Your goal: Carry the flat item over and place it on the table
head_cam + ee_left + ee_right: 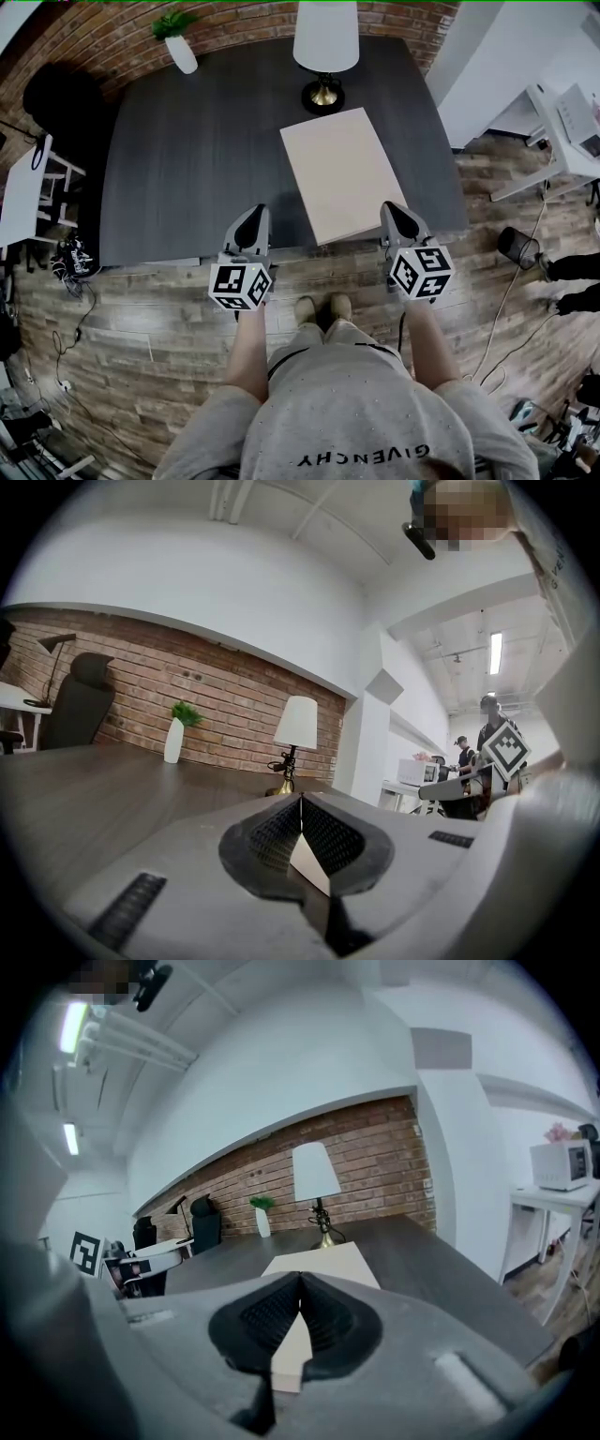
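Note:
The flat item is a pale beige board lying flat on the dark grey table, with its near edge at the table's front edge. My right gripper hovers beside the board's near right corner, shut, with nothing between its pads. In the right gripper view the board stretches away beyond the touching fingertips. My left gripper is over the table's front edge, well left of the board. It is also shut and empty.
A lamp with a white shade stands at the table's back, just behind the board. A white vase with a green plant is at the back left. A white desk and people stand to the right; cables lie on the wooden floor.

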### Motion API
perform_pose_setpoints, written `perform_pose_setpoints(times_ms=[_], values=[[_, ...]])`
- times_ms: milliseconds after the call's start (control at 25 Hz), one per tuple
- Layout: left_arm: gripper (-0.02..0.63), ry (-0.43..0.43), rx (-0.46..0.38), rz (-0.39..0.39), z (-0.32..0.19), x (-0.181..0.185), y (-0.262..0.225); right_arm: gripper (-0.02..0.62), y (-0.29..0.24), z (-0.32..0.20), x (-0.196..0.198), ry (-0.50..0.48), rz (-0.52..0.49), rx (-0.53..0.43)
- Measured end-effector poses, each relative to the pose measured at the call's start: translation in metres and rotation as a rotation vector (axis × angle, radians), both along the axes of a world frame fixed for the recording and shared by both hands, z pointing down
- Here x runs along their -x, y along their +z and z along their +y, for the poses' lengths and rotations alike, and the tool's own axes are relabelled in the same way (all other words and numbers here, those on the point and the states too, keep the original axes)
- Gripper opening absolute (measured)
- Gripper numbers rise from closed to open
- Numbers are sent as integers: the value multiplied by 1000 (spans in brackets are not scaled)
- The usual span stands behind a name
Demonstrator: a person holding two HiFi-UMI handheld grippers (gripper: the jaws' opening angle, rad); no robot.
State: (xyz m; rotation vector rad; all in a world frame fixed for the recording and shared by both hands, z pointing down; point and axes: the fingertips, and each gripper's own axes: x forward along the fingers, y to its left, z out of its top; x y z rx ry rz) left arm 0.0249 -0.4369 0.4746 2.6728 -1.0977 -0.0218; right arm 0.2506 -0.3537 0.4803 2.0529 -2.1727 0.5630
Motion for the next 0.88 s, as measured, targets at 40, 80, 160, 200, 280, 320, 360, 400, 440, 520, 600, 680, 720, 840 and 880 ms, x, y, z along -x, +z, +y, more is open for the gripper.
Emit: perform_pose_setpoints(times_ms=[40,80,160,200,280,320,360,400,440,520,600,680,720,840,880], values=[[-2,-1,-5,-1,0,1,-2,-2,-5,-1,-1,-4,10,-12],[-2,-3,-9,-2,0,1,-5,-2,-9,-2,-2,-7,18,-23],[-2,-6,-18,-1,-1,3,-10,-2,-18,-3,-2,-11,31,-45],[-2,-8,-22,1,-2,4,-13,-1,-23,-4,-3,-13,37,-55],[-2,-12,-30,5,-3,6,-18,0,-30,-5,-3,-15,47,-73],[-2,-14,-33,7,-3,7,-21,0,-34,-5,-3,-17,53,-82],[-2,-16,-37,8,-4,7,-23,0,-37,-6,-3,-19,58,-90],[-2,-16,-42,9,-4,7,-26,-1,-40,-7,-3,-21,61,-99],[-2,-14,-48,7,-4,6,-28,0,-43,-7,-3,-23,64,-107],[-2,-8,-66,-4,-3,5,-34,0,-49,-8,-3,-26,64,-124],[-2,-2,-82,-13,-2,4,-39,0,-55,-8,-2,-28,62,-139],[-2,-3,-89,-10,-2,3,-44,0,-60,-9,-1,-29,68,-152],[-2,-3,-91,-5,-2,3,-46,0,-62,-9,0,-31,74,-158],[-2,-5,-101,1,-3,3,-54,0,-70,-10,2,-40,83,-177],[-2,-5,-107,3,-3,3,-57,0,-73,-10,3,-42,83,-183]])
